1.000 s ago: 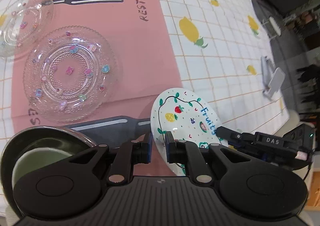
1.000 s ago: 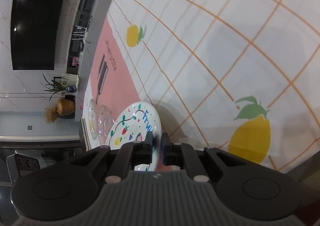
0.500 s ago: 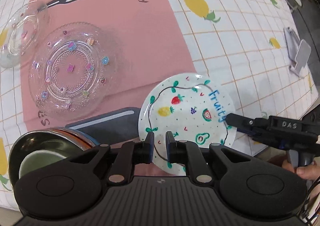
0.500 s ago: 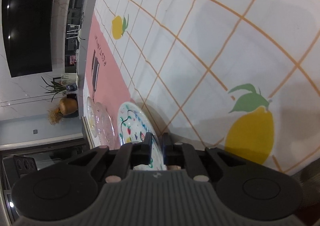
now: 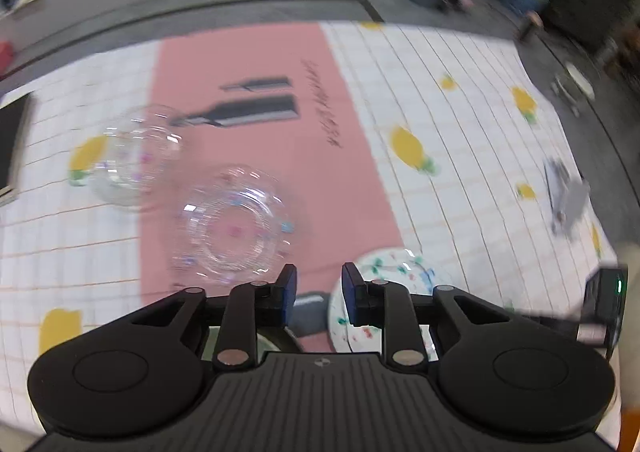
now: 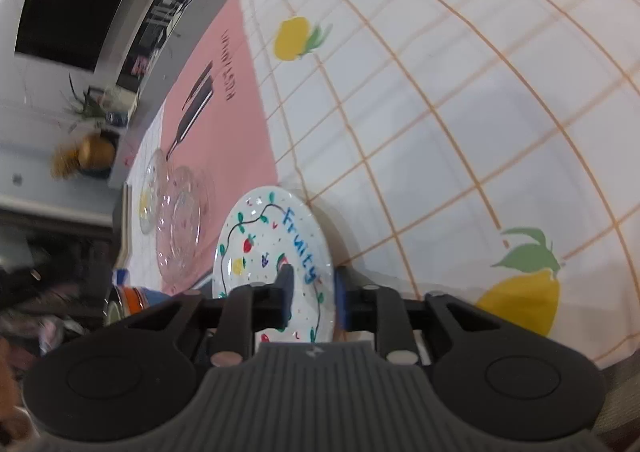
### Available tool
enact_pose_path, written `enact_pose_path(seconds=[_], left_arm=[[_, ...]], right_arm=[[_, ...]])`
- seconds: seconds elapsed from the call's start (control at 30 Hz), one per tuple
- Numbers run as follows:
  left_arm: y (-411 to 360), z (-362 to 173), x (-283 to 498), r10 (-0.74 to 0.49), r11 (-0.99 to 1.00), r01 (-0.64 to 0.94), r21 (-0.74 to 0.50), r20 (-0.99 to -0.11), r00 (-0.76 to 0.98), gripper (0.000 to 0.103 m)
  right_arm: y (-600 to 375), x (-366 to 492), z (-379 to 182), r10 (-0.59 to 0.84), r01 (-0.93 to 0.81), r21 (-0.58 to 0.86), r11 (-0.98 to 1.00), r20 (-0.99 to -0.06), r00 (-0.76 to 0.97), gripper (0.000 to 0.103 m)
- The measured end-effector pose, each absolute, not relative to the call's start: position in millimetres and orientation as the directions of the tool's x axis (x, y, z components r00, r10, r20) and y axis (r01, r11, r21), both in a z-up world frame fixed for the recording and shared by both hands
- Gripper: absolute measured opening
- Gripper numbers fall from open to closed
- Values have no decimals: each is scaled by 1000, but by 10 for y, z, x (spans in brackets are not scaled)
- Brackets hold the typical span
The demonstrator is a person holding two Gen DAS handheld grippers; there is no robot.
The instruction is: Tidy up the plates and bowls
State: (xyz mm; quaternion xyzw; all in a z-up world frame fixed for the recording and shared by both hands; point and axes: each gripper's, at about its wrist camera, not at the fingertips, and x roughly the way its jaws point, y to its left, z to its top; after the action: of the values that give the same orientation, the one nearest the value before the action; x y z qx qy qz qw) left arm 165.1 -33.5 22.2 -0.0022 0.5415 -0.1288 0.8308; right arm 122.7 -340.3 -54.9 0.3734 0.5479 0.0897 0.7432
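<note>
Surface: white lemon-print tablecloth [image 6: 460, 140] with pink placemat [image 5: 260, 156].
Plate: white fruit-painted ceramic plate [image 6: 276, 252] lying at the placemat's near corner.
Right gripper [image 6: 312, 294]: just opening, jaws straddling the plate's rim, unclamped.
Left gripper [image 5: 318, 288]: just opening, empty, plate right of it; the right one is nearer.

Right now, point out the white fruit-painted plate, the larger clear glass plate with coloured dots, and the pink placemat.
White fruit-painted plate [image 6: 276, 248], right wrist view, painted centre.
Larger clear glass plate [image 5: 236, 228], left wrist view, centre ring.
Pink placemat [image 5: 248, 52], left wrist view, bare far part.
</note>
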Motion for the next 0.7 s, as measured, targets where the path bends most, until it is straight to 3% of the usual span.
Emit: enact_pose_path(seconds=[0.13, 0.2, 0.3, 0.4, 0.57, 0.7], left_arm=[[-148, 342, 1566, -243, 969, 153, -193, -848, 470, 40], [-34, 338, 1502, -249, 968, 92, -235, -825, 507, 47], [96, 287, 1445, -230, 969, 46, -243, -814, 534, 50], [221, 255, 1397, -179, 979, 23, -204, -792, 584, 57], [336, 141, 1510, -197, 980, 111, -163, -788, 583, 58], [479, 92, 1589, -252, 967, 133, -216, -772, 583, 58]], right_arm=[[-3395, 1181, -420, 473, 244, 596, 765, -778, 414, 57], [-3389, 1186, -392, 442, 240, 566, 789, -794, 418, 59], [-3397, 1194, -389, 445, 232, 567, 790, -792, 418, 62], [-3385, 1207, -360, 430, 223, 554, 802, -795, 428, 76], [-3454, 1202, -304, 411, 235, 566, 790, -773, 483, 87], [-3512, 1190, -229, 371, 267, 559, 785, -769, 520, 88]])
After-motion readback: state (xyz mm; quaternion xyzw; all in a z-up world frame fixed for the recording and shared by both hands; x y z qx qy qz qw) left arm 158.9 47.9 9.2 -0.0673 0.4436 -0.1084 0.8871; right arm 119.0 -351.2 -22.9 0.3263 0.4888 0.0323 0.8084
